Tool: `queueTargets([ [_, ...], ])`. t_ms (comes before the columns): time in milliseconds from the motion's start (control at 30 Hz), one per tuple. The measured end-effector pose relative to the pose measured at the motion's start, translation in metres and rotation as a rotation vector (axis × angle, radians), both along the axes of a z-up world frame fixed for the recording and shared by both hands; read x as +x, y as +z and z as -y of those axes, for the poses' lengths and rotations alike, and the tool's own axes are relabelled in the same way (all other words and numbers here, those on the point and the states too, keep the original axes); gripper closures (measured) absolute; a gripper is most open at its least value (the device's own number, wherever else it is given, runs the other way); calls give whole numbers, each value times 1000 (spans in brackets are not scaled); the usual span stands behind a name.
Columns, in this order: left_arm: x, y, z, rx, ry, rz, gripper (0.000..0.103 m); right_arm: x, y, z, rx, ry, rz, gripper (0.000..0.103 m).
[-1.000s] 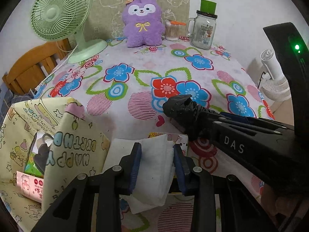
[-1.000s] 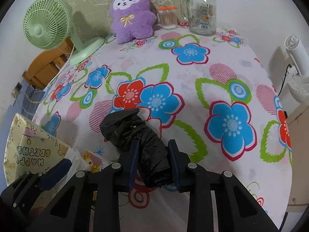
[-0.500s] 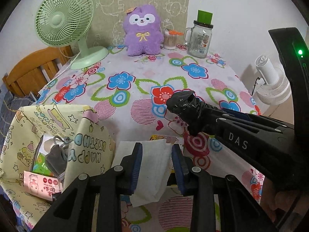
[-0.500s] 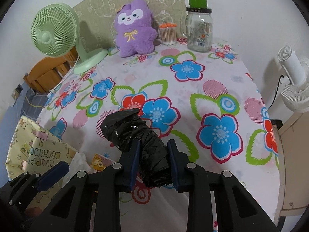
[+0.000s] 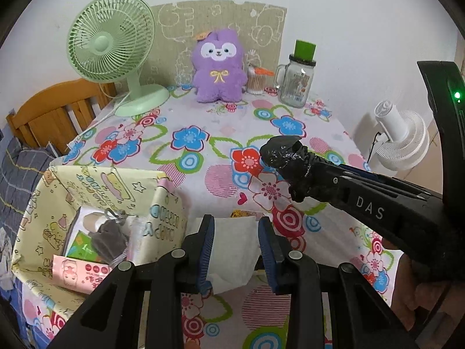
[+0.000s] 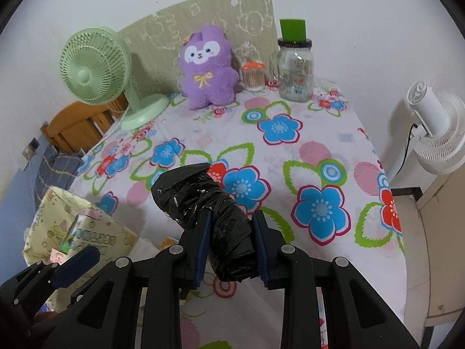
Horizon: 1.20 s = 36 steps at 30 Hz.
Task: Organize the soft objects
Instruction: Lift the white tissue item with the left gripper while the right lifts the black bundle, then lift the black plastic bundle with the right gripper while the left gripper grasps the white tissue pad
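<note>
At the bottom centre the left tongs (image 5: pixel 236 251) clamp a white folded cloth (image 5: pixel 232 244); at right, the right tongs (image 5: pixel 312 174) clamp a black plastic roll (image 5: pixel 286 157).

A folded white cloth (image 5: pixel 234 241) – flat, soft, with a quilted texture – was clamped between the blue pads of the left gripper (image 5: pixel 236 247), its lower edge hanging loose above the floral tablecloth. A roll of crinkled black plastic bags (image 6: pixel 209 206) was pinched near its rear end by the right gripper (image 6: pixel 231 247), its front end jutting forward and up to the left – clear of the table. Left of both stood an open yellow cartoon-print bag (image 5: pixel 96 192), already holding 1 grey cloth item (image 5: pixel 109 238) atop a green pack and a pink pack.
</note>
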<state>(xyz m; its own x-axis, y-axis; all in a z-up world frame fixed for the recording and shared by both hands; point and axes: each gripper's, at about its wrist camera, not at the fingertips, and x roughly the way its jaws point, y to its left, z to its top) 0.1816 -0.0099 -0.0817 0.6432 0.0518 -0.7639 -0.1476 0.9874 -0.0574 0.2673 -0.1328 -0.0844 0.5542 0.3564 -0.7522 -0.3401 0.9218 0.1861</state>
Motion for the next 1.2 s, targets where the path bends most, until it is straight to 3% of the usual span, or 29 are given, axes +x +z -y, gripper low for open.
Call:
queueTargets([
  [367,-22,26,-14,-14,14,52,70,-21,22,-4,34,13,40,72],
  [467,-18,18,-7,-19,-2,35,58,-22,20,2,41,-1,29,72],
  [533,-14,11,-2,-6,-7,19,44,-21,17,8,43,-13,20,72],
  [600,-6,-1,6,2,-26,-11,17,-20,14,13,39,-25,13,72],
  [767,11,-29,22,61,-69,-87,6,-12,6,23,31,-49,5,72],
  [867,19,-41,30,147,-65,-96,4,-7,2,25,31,-54,0,72],
  [933,22,-43,32,165,-58,-90,5,-3,-1,24,30,-53,-6,72],
  [1100,24,-39,28,157,-28,-75,15,1,-6,22,26,-50,-10,72],
  [1200,24,-38,35,130,-80,-80,15,2,-6,21,24,-54,-9,72],
])
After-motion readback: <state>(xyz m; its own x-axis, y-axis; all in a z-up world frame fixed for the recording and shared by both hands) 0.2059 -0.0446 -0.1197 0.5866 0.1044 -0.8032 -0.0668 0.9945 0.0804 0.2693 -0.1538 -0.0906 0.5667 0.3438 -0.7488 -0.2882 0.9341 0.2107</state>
